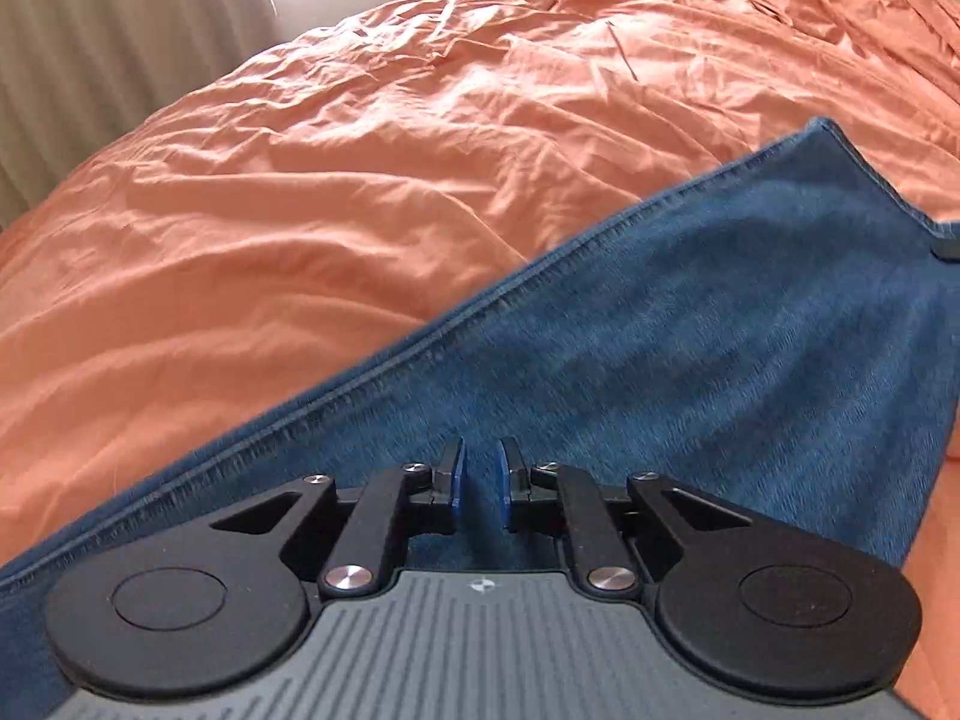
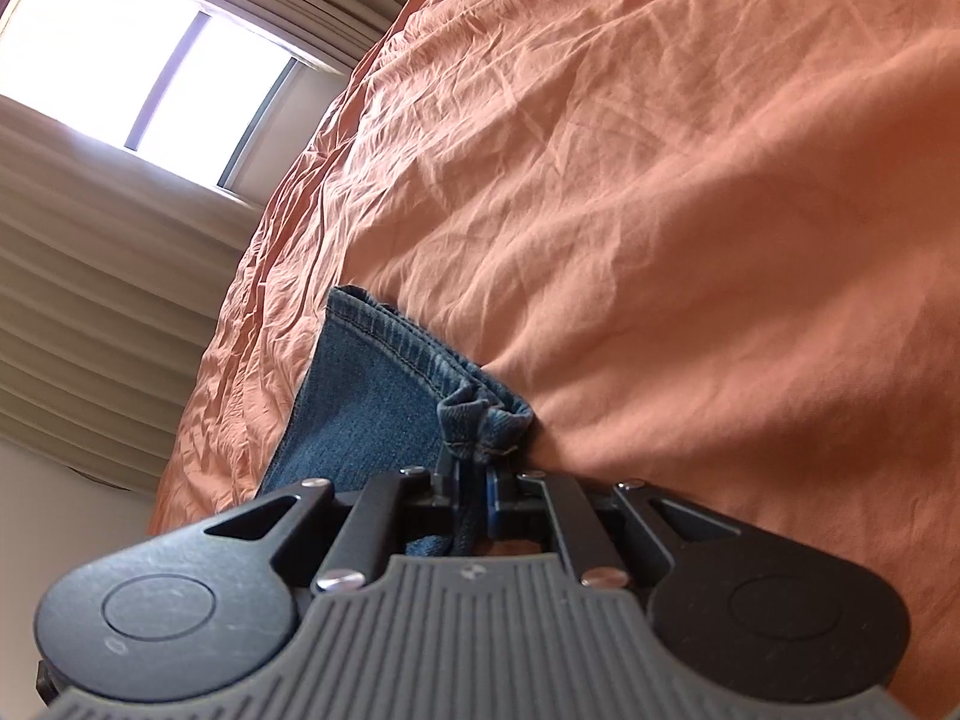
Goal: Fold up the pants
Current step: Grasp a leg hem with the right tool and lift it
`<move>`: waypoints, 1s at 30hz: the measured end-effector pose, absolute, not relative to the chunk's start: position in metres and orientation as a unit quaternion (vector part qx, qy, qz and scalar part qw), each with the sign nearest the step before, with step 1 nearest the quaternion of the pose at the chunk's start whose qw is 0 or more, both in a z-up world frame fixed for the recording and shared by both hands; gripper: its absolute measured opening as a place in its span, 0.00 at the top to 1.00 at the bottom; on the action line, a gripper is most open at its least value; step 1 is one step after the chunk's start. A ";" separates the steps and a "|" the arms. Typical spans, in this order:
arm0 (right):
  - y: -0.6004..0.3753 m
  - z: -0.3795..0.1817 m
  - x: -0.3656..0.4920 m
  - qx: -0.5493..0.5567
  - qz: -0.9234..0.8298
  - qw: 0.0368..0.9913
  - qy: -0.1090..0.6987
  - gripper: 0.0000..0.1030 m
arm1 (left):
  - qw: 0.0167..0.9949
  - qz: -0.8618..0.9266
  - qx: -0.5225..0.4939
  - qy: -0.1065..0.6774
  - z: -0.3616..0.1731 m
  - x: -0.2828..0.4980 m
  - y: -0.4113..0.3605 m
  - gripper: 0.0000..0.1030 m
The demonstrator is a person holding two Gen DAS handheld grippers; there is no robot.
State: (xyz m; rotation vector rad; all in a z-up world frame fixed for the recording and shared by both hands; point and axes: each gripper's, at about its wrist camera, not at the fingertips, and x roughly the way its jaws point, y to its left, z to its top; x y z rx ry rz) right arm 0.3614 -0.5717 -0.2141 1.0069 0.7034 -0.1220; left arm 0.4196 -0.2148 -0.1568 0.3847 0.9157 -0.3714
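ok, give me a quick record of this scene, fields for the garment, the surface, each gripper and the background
garment: blue denim pants, spread flat
surface: wrinkled orange bedsheet
left gripper: narrow gap between its pads, denim between them, grip unclear
right gripper: shut on bunched hem of the pants
background: beige curtains, bright window

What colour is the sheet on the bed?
The wrinkled cotton bed sheet is plain orange; the left wrist view shows it best.

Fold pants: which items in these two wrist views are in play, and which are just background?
In play:
- jeans
- left gripper, nearly shut over the denim
- right gripper, clamped on the bunched hem
- orange bedspread, the work surface

Background:
- curtains
- window
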 end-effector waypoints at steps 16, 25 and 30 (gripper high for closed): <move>-0.540 -0.123 0.370 0.363 -0.046 0.875 0.317 0.98 | 0.854 -0.212 0.126 0.458 -0.152 0.310 -0.219 1.00; -0.457 0.002 0.363 0.234 0.016 0.938 0.256 0.98 | 0.853 -0.248 0.063 0.455 -0.120 0.271 -0.172 0.87; -0.378 0.059 0.359 0.166 0.052 0.958 0.230 0.98 | 0.877 -0.222 0.025 0.426 -0.085 0.263 -0.111 0.87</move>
